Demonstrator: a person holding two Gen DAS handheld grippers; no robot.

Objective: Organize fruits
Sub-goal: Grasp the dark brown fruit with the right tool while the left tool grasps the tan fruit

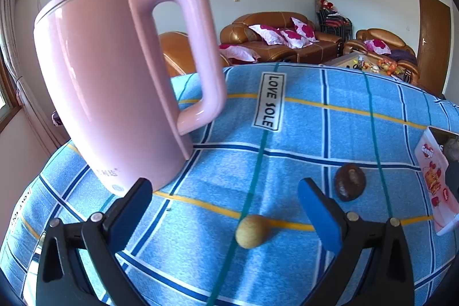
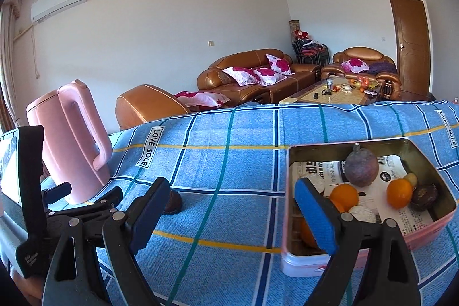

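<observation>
Yellow fruit (image 1: 253,231): lay at 12 o'clock between the wide-open left gripper (image 1: 226,208).
Right gripper (image 2: 232,217): empty, spread.
Risk: round fruit could roll away if nudged.

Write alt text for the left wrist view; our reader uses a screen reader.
The open left gripper hovers over a blue checked tablecloth, with a small yellow fruit lying between its jaws. A dark brown fruit lies just beyond the right jaw, and a pink kettle stands at left.

Two loose fruits (image 1: 253,231), tin (image 2: 295,220) part-filled
</observation>
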